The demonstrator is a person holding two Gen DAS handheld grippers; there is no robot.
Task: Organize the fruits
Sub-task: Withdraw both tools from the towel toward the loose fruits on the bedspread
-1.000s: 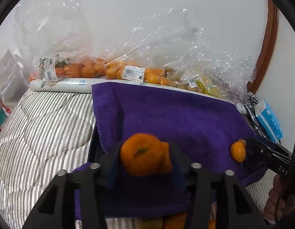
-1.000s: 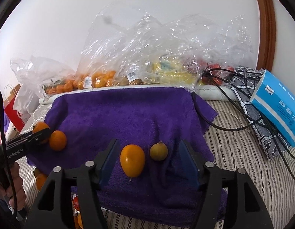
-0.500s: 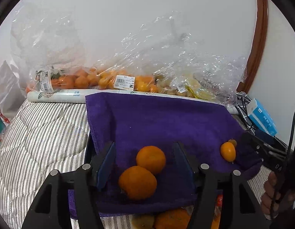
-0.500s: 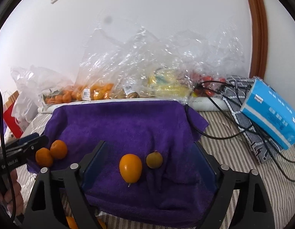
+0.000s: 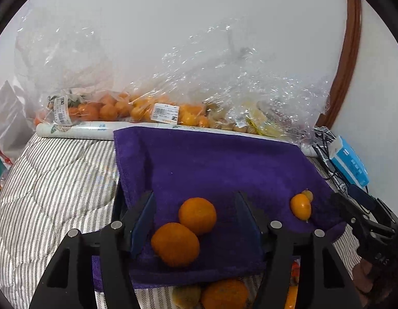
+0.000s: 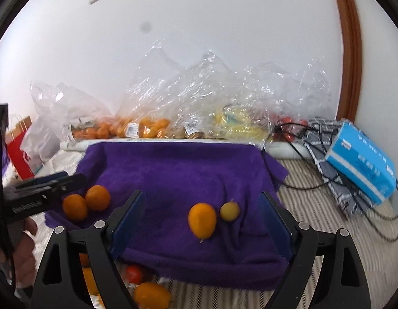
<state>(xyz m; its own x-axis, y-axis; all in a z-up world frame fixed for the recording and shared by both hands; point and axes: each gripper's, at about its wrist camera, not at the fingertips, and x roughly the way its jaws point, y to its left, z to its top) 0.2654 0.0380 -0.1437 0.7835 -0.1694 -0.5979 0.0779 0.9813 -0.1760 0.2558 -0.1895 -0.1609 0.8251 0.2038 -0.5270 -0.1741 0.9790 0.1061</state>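
A purple towel [image 5: 224,170] covers a raised stand on the striped bedding. Two mandarins [image 5: 197,215] [image 5: 175,244] lie touching on its near left part, between the fingers of my open, empty left gripper [image 5: 196,221]. They also show in the right wrist view [image 6: 97,197] [image 6: 75,207]. An orange oval fruit [image 6: 202,220] and a small yellow-green fruit [image 6: 229,211] lie on the towel [image 6: 186,175] in front of my open, empty right gripper [image 6: 202,221]. The oval fruit also shows in the left wrist view [image 5: 300,206].
Clear plastic bags of oranges [image 5: 116,108] and other fruit [image 6: 232,118] line the wall behind the towel. A blue box [image 6: 363,159] and black cables [image 6: 327,175] lie at the right. More fruit [image 6: 151,294] [image 5: 224,293] lies below the towel's front edge.
My left gripper opened and let go of a mandarin, which now rests beside the other one. Both grippers drew back from the towel, and the right one opened wider.
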